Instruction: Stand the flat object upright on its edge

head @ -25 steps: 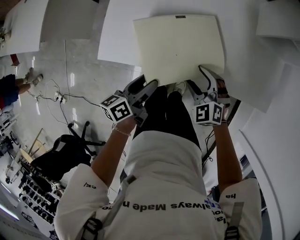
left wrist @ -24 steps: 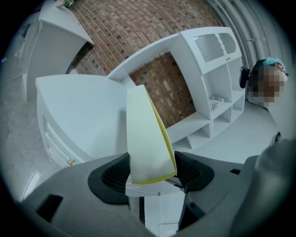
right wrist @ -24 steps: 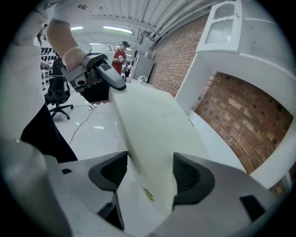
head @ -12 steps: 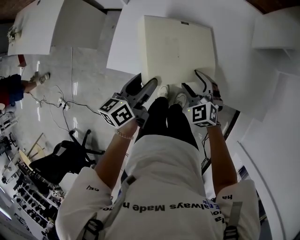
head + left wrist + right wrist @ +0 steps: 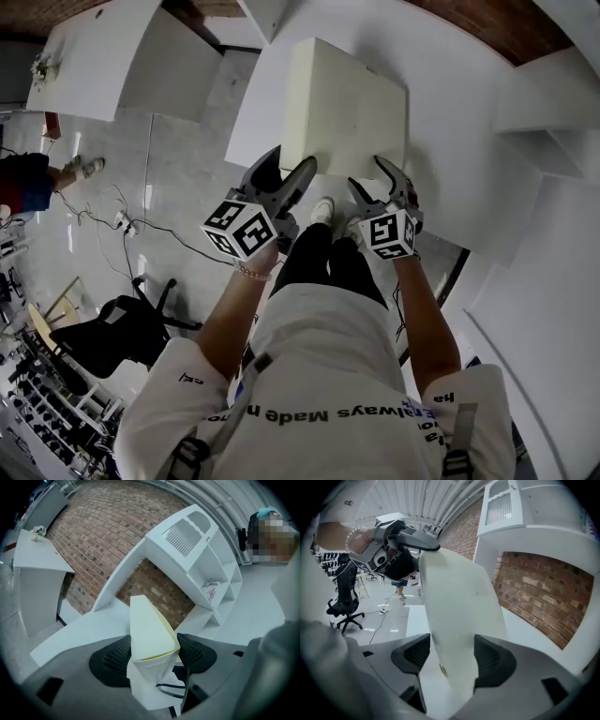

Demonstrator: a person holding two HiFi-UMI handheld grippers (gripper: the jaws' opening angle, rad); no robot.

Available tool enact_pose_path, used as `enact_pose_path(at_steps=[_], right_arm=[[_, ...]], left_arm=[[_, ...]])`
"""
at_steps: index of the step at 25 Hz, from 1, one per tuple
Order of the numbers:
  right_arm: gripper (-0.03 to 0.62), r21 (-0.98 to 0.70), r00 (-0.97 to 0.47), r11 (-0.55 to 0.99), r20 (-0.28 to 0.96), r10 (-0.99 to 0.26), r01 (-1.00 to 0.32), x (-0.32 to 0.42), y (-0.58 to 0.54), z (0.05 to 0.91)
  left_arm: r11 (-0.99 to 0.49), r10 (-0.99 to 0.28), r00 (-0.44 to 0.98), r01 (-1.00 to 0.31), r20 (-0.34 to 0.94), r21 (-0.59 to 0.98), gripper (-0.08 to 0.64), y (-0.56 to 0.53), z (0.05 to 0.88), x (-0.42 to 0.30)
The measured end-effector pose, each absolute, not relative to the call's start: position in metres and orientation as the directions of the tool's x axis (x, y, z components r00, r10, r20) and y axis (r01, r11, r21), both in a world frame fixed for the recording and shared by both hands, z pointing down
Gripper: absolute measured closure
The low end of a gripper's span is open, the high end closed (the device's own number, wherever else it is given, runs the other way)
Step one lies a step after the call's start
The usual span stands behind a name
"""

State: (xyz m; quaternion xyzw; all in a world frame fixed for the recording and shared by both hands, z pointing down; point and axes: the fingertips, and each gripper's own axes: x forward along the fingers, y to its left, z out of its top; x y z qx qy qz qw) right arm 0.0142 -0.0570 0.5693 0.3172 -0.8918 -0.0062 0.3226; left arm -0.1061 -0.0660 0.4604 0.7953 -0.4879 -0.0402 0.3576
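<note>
Cream-coloured flat object [image 5: 347,108], box-like with closed faces; contents not visible. It is over the white desk [image 5: 450,141], tilted, with its near edge lifted off the surface and held at the near corners by both grippers. The far edge appears to be down on the desk, but contact cannot be confirmed.

Left gripper [image 5: 291,167]: jaws wide apart and clamped on the near left corner of the flat object. In the left gripper view both dark pads [image 5: 115,660] press against opposite faces. The end of the object there shows a thin yellowish seam.

Right gripper [image 5: 375,178]: jaws clamped on the near right part of the same edge. In the right gripper view the object rises steeply between the pads [image 5: 492,660] and fills the gap between them.

Surroundings:
- A brick wall [image 5: 93,536] stands behind the desk.
- A white shelf unit [image 5: 197,550] stands on the desk against the wall, with several open compartments.
- One lower compartment holds a small item with reddish print [image 5: 210,591], too small to identify. The other visible compartments show nothing that can be made out.
- A black office chair [image 5: 112,333] stands on the pale floor to the person's left.
- Cables [image 5: 141,211] lie on the floor near the chair.
- A second white desk [image 5: 103,56] stands further left.
</note>
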Motion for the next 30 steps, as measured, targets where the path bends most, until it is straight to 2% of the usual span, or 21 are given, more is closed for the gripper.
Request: enact_pose_path(at_steps=[12, 30], right_arm=[[0.298, 0.099, -0.621, 0.766, 0.525, -0.582, -0.635, -0.023, -0.107, 0.56], [0.298, -0.039, -0.683, 0.764, 0.478, -0.552, -0.644, -0.097, -0.21, 0.556]], left_arm=[[-0.334, -0.829, 0.494, -0.813, 0.261, 0.477, 0.253, -0.124, 0.427, -0.119], [-0.4, -0.86, 0.432, -0.901, 0.271, 0.169, 0.253, -0.238, 0.391, -0.145]])
